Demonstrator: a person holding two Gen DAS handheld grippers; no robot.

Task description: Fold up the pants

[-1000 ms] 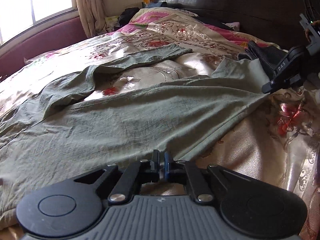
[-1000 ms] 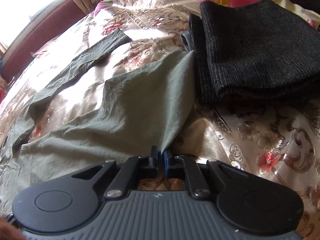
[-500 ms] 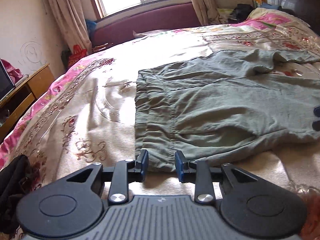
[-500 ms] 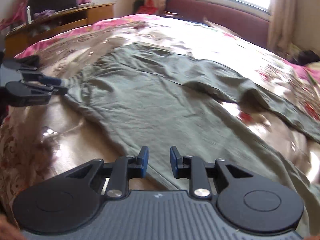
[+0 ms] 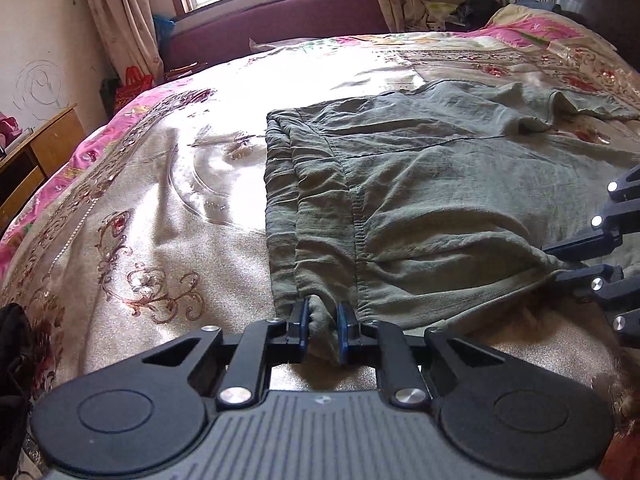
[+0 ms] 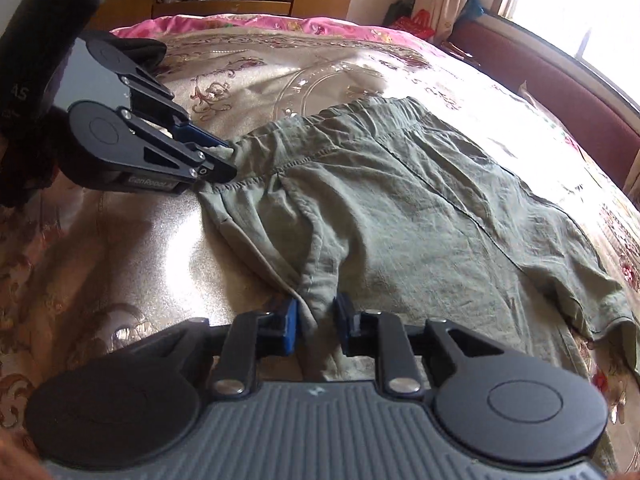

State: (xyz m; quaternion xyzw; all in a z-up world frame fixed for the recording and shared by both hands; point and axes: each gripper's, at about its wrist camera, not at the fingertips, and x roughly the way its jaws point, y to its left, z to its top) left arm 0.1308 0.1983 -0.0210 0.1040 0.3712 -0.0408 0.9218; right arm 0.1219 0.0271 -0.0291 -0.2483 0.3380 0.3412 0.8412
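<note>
Both grippers now closing on pants [image 5: 420, 200] waistband, prev at hem

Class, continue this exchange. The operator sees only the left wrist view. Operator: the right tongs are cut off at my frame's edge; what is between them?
Observer: A fold of the pants; the right tongs are closing on it.
Operator: Where on the pants?
Observer: On the near edge, some way along from the waistband corner, which the left tongs are closing on.
</note>
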